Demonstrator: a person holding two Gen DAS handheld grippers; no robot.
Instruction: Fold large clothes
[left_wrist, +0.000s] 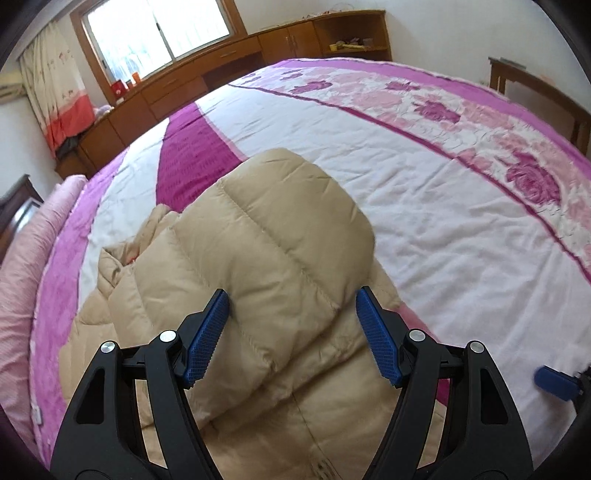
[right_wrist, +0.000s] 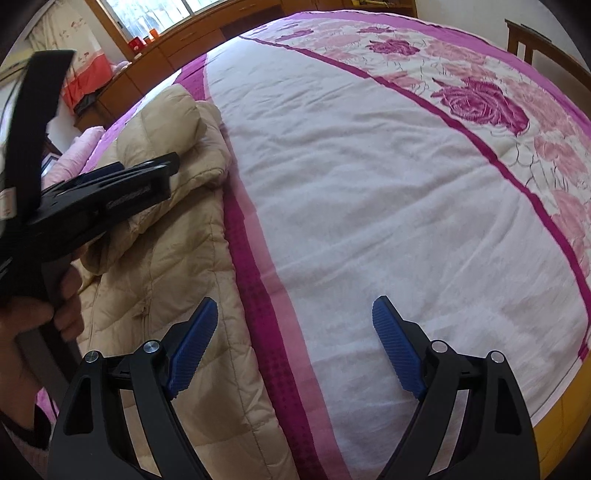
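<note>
A beige quilted down jacket (left_wrist: 266, 251) lies partly folded on the bed, its sleeve laid over the body. My left gripper (left_wrist: 291, 299) is open just above the jacket, its blue pads either side of a puffy fold, holding nothing. In the right wrist view the jacket (right_wrist: 166, 236) lies at the left, and the left gripper (right_wrist: 144, 173) hovers over it, held by a hand. My right gripper (right_wrist: 295, 310) is open and empty above the bedspread, just right of the jacket's edge. One of its blue fingertips (left_wrist: 554, 378) shows in the left wrist view.
The bed is covered by a white and magenta floral bedspread (left_wrist: 424, 177). A pink pillow (left_wrist: 22, 266) lies along its left side. Wooden cabinets (left_wrist: 221, 62) and a window stand beyond the bed. A wooden bed frame (left_wrist: 535, 88) is at the right.
</note>
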